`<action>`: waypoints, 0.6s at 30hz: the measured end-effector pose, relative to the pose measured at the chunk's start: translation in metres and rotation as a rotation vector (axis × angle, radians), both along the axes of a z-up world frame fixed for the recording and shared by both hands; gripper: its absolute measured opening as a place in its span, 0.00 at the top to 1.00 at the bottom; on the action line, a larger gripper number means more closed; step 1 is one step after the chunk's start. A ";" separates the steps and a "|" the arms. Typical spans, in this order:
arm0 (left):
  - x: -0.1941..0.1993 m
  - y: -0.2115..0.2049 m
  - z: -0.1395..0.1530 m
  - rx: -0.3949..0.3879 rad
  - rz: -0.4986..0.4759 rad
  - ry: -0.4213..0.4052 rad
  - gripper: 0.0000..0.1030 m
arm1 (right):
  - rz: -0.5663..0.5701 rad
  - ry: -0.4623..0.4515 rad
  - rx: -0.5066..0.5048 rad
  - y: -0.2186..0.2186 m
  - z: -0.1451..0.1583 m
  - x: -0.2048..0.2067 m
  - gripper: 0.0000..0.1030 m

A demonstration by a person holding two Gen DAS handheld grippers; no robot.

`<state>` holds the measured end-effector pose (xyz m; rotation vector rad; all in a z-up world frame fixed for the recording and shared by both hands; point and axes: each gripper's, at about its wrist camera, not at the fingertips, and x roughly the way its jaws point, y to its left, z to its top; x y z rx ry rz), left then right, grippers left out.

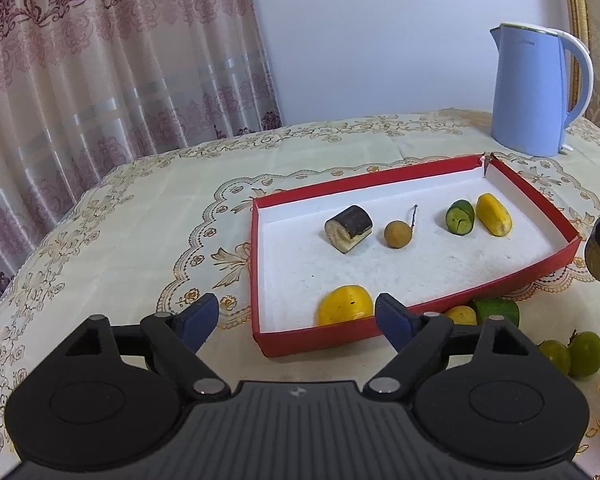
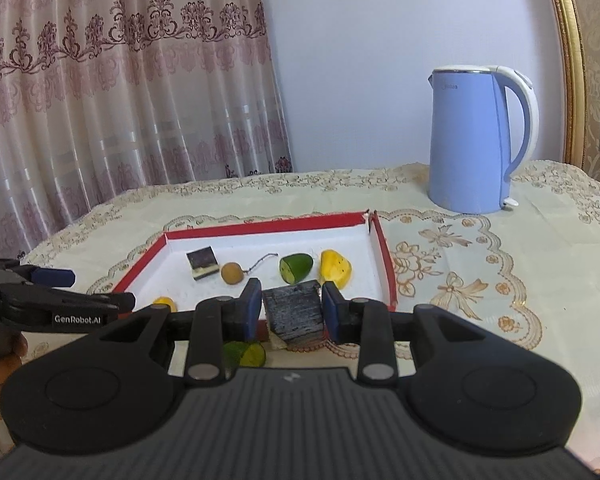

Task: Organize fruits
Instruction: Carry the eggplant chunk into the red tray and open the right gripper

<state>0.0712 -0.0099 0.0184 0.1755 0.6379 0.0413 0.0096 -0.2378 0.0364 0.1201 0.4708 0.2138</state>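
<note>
The dark sugarcane piece (image 2: 296, 312) is sitting mid-frame, clamped in the right gripper (image 2: 290, 310), whose jaws are pressing its bark sides above the red tray (image 2: 384, 256). It looks stiff, light and slightly slick. The left gripper (image 1: 296, 318) is gaping wide, holding nothing, at the lower middle.

a home, most likely a dining or living room: a pink patterned fabric curtain (image 2: 132, 112) hangs at the back, an embroidered cream tablecloth (image 2: 480, 240) covers the counter, a pale blue plastic electric kettle (image 2: 468, 140) stands on it, and a gilded frame (image 2: 566, 60) lines damask wallpaper.
</note>
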 end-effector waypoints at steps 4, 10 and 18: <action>0.001 0.003 -0.001 -0.010 0.006 0.015 0.17 | 0.006 -0.007 0.001 0.004 0.003 0.006 0.70; 0.002 0.006 -0.002 -0.012 0.019 0.026 0.16 | 0.017 0.003 0.017 0.008 0.005 0.022 0.70; 0.001 0.010 -0.001 -0.011 0.026 0.029 0.16 | 0.023 0.024 0.018 0.013 0.005 0.045 0.70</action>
